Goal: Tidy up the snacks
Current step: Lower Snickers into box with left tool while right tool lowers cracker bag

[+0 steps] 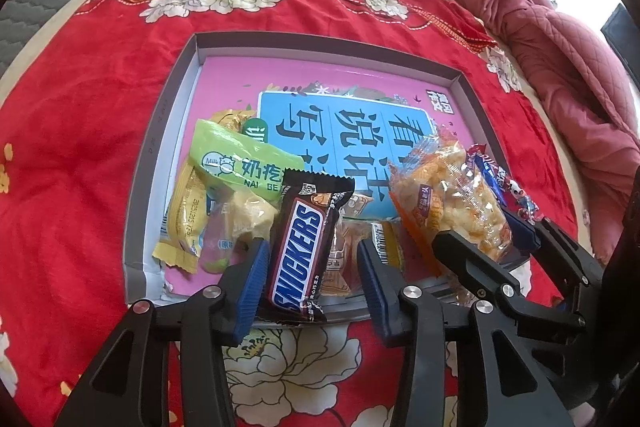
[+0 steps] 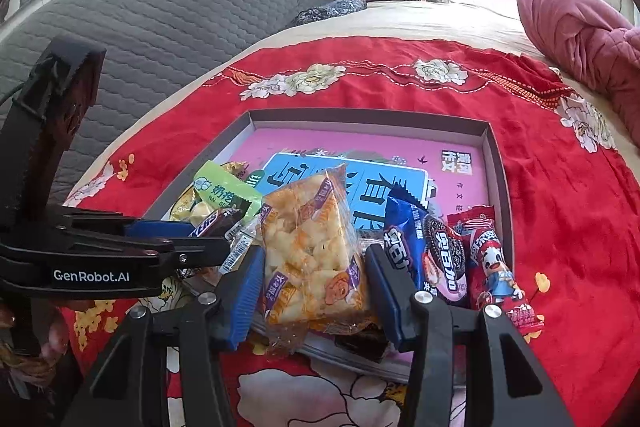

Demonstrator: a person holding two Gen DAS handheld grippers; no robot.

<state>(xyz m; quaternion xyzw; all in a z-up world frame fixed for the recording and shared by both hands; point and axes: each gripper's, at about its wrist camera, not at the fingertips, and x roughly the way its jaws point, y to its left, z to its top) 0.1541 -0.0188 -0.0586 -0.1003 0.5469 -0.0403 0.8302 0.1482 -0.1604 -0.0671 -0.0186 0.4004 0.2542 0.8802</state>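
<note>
Both claws are hovering over the near edge of the tray, which is lying on the red quilt on the bed.

Left claw: jaws are standing apart around the Snickers. There's a visible gap on the right pad side, and the left pad is at most brushing the wrapper, so I'm reading this as released, not gripping. The bar is lying in the tray with its near end over the rim, atop other wrappers. It looks like a drop-off into the left pile, beside the green pack and yellow pack.

Right claw: jaws are bracketing the rice cracker pack. The left pad is sitting against the film; the right pad is showing a slim gap. I can't tell whether it's squeezing or only straddling. The pack is resting in the tray's near middle, its tail hanging over the rim.

The Oreo pack and red candy pack are lying just right of it, lined up lengthwise. This suggests sorting into rows along the near wall: chocolate and milk snacks left, biscuits right.

Risk: both claws are working close together, and the crinkly film is likely slipping if pinched near its sealed edge.
</note>
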